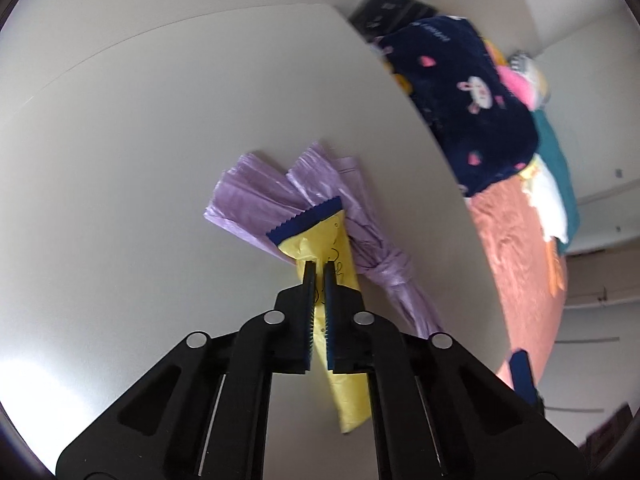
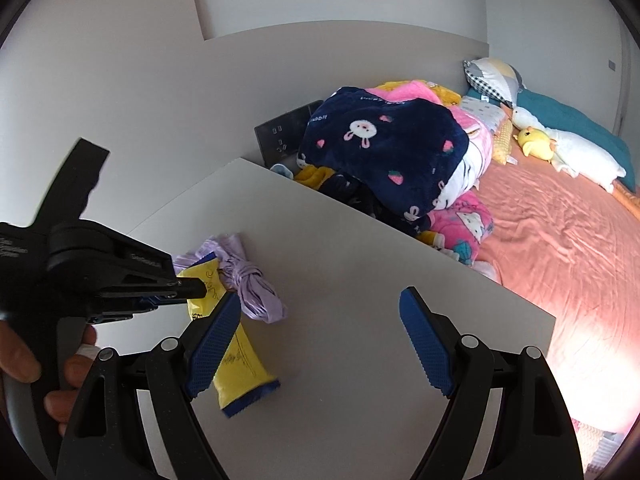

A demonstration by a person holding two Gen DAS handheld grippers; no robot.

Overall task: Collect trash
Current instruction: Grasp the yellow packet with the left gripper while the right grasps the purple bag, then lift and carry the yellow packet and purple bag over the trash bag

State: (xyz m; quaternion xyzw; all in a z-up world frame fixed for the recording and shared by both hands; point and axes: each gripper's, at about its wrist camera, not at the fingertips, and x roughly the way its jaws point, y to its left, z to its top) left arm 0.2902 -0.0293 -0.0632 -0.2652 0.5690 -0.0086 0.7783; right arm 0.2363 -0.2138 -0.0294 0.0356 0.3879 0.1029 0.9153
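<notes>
A yellow snack wrapper (image 1: 340, 248) with dark blue serrated ends lies on the white table (image 1: 140, 160), partly over a knotted purple plastic bag (image 1: 276, 196). My left gripper (image 1: 319, 268) is shut on the wrapper near its far end. In the right wrist view the wrapper (image 2: 240, 372) and the purple bag (image 2: 256, 284) show at lower left, with the left gripper (image 2: 200, 289) clamped on the wrapper. My right gripper (image 2: 318, 344) is open and empty above the table, to the right of the wrapper.
A bed with a salmon sheet (image 2: 560, 248) borders the table's right edge. A navy rabbit-print blanket (image 2: 384, 148), pink blankets, pillows and a yellow plush toy (image 2: 534, 142) lie on it. A black socket panel (image 2: 284, 128) sits on the wall behind.
</notes>
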